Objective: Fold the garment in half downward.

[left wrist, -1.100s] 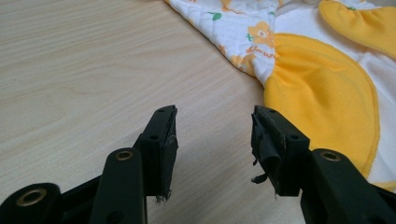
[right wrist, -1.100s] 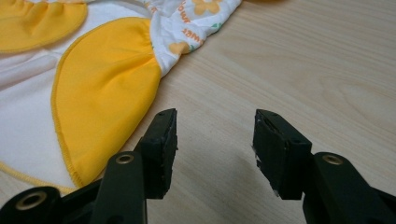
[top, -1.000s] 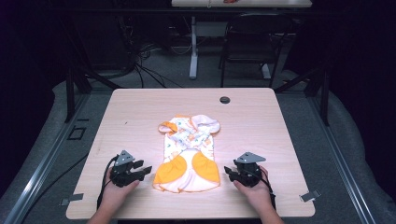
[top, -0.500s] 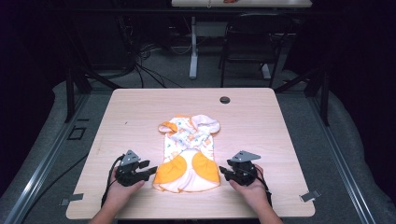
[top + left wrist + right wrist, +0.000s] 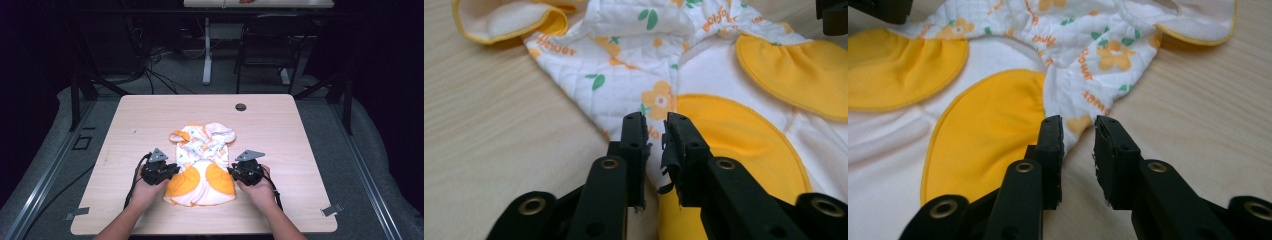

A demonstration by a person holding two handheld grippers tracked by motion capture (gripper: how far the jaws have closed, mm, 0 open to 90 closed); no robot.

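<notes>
A small quilted baby garment (image 5: 202, 160), white with orange flowers and yellow patches, lies flat on the wooden table (image 5: 150, 115). My left gripper (image 5: 175, 170) is at its left edge and my right gripper (image 5: 231, 171) at its right edge, each held in a hand. In the left gripper view the jaws (image 5: 655, 127) have just been closing; a narrow gap remains over the garment's (image 5: 624, 60) printed edge. In the right gripper view the jaws (image 5: 1078, 125) have also been closing, with a gap over the garment's (image 5: 998, 115) side tip. I see neither pair pressing the cloth.
A dark round grommet (image 5: 240, 107) sits near the table's far edge. Behind the table stand a black chair (image 5: 270, 45) and a white table leg (image 5: 207, 55), with cables (image 5: 155, 75) on the floor. The other gripper's black body (image 5: 834, 15) shows across the garment.
Both hands have slid inward from the table's sides to the garment's left and right edges. Both pairs of jaws have narrowed from wide open.
</notes>
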